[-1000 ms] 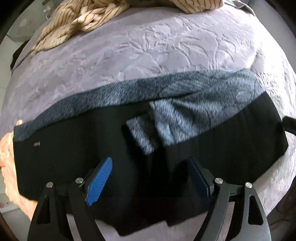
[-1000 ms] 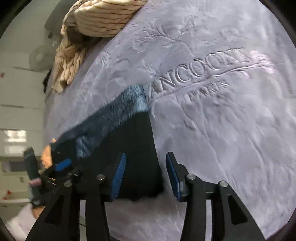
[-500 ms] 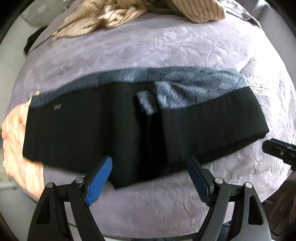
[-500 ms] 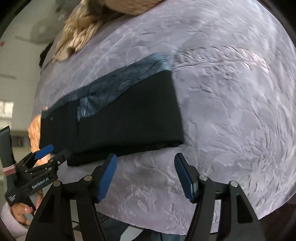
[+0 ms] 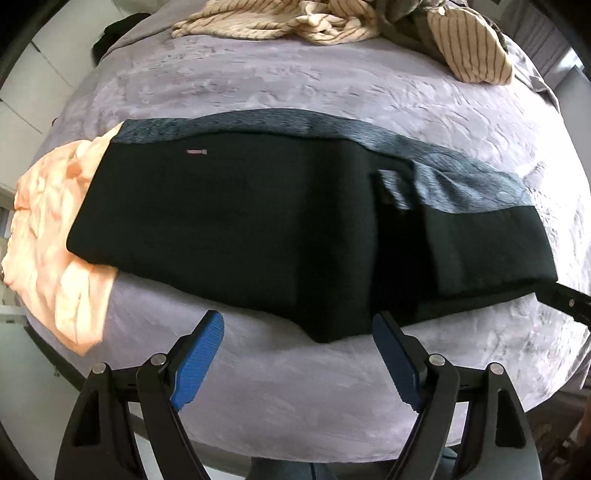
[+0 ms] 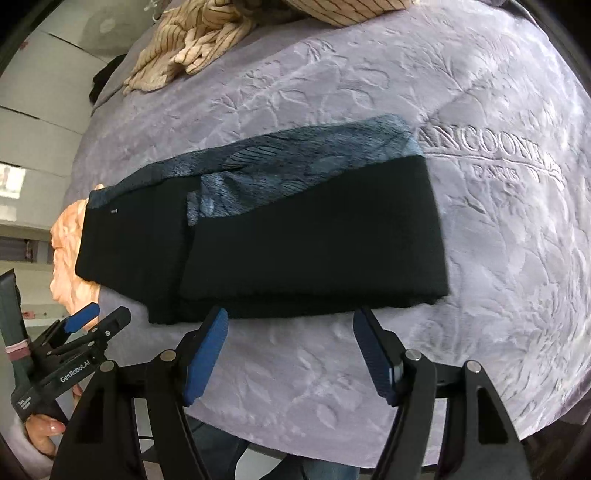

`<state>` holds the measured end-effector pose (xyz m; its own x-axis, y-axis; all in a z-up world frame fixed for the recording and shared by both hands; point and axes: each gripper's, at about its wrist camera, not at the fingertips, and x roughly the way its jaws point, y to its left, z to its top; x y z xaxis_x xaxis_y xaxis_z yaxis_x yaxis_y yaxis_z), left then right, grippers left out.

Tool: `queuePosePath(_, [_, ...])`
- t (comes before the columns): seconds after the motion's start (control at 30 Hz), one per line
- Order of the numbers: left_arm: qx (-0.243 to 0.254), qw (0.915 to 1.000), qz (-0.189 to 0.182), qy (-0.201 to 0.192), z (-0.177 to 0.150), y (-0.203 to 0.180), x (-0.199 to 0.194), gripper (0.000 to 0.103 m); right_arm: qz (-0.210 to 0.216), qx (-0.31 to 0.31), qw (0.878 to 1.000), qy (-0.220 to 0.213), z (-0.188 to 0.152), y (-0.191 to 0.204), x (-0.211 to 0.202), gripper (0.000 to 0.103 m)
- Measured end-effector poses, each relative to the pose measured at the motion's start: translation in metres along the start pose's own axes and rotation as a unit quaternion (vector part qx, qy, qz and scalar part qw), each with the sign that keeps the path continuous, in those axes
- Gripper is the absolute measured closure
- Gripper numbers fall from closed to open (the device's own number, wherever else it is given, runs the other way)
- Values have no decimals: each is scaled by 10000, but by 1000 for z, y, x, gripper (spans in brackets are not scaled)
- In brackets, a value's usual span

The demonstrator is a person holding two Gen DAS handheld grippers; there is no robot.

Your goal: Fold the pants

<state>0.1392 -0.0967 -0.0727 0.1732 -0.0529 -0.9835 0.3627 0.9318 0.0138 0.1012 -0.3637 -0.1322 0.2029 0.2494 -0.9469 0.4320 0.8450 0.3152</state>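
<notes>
The black pants (image 5: 258, 229) with a blue-grey fleecy lining lie folded lengthwise as a long band across the lilac bedspread (image 5: 295, 85). My left gripper (image 5: 297, 325) hovers open at their near edge, with nothing between its blue pads. In the right wrist view the pants (image 6: 295, 251) lie just beyond my right gripper (image 6: 291, 317). Its jaws are opening and hold nothing. The left gripper (image 6: 105, 314) shows at the left, in a person's hand (image 6: 40, 432). One finger of the right gripper (image 5: 565, 302) pokes in by the pants' right end.
A peach garment (image 5: 55, 240) lies under the pants' left end at the bed's edge. Striped beige clothes (image 5: 332, 22) are heaped at the far side. The bedspread (image 6: 480, 258) has embossed lettering right of the pants. White cupboards (image 6: 37, 129) stand to the left.
Both grippers drew back toward the bed's near edge and rose. The pants, earlier between their fingers, now lie wholly beyond them. The right jaws widened.
</notes>
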Motion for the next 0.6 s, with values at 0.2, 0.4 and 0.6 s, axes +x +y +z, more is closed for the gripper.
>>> queuePosePath(0.2, [346, 9993, -136, 56, 14, 56, 17, 19, 1, 376, 9992, 99, -5, 50, 23, 29])
queuePosePath(0.4, [427, 9986, -312, 89, 21, 103, 34, 19, -180, 443, 9983, 331, -16, 108, 54, 28])
queuePosePath(0.6, [189, 9984, -510, 152, 22, 129, 45, 19, -336, 49, 9980, 525, -24, 146, 61, 28])
